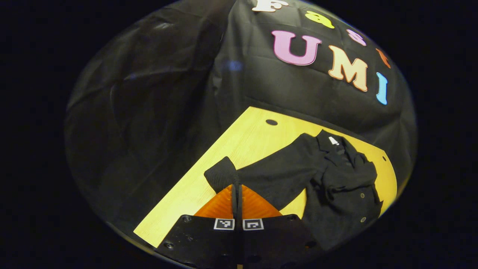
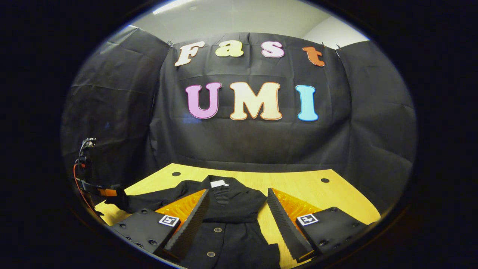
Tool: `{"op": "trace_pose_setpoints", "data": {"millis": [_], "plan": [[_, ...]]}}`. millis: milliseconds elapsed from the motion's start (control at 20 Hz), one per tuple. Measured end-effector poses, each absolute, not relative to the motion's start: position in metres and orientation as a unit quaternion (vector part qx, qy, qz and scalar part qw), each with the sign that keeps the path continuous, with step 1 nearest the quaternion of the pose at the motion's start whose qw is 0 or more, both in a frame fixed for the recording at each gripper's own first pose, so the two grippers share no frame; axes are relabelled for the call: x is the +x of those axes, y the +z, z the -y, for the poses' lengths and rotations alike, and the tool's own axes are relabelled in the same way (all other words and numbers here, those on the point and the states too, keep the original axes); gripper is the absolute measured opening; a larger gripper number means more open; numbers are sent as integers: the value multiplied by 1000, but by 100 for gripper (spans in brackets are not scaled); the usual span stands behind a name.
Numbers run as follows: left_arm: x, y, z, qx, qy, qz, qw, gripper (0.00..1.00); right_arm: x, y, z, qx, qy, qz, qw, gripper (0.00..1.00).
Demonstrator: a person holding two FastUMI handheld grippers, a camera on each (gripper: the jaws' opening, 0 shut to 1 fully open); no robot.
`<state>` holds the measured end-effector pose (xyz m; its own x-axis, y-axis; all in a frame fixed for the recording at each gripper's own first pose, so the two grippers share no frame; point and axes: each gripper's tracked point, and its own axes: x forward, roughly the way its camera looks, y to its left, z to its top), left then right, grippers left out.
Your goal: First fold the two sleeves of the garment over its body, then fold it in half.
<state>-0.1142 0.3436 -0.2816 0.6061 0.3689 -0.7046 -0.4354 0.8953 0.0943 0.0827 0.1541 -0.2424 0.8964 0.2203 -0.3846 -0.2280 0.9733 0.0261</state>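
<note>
Bare tabletop (image 2: 336,198) is seen to the right of the garment (image 2: 227,209) and along the far edge under the booth wall (image 2: 254,145), which closes off the back and both sides. The middle and left of the tabletop are covered by the garment. The left tool (image 2: 106,192) is seen near the tabletop's left edge.

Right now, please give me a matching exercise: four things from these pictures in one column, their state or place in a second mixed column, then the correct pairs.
1. left gripper
2. right gripper
3. black jacket
4. white neck label

A. open above the jacket
B. lies on the yellow table
C. shut on the sleeve cuff
D. inside the collar

Pairs: 1-C, 2-A, 3-B, 4-D
</note>
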Motion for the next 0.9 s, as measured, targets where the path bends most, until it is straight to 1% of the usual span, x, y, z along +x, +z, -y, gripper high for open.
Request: {"op": "trace_pose_setpoints", "data": {"millis": [150,350,650,900], "plan": [[-75,-263,-313,-32,194,-356,914,0,77,-243,-132,6,107,-195,975,99],[-27,-266,-259,-20,144,-348,926,0,71,-246,-95,9,89,-200,976,98],[32,-294,-162,-15,51,-356,933,0,58,-242,-26,22,29,-199,979,99],[71,-327,-84,7,-22,-372,928,0,42,-245,22,28,-25,-208,977,98]]}}
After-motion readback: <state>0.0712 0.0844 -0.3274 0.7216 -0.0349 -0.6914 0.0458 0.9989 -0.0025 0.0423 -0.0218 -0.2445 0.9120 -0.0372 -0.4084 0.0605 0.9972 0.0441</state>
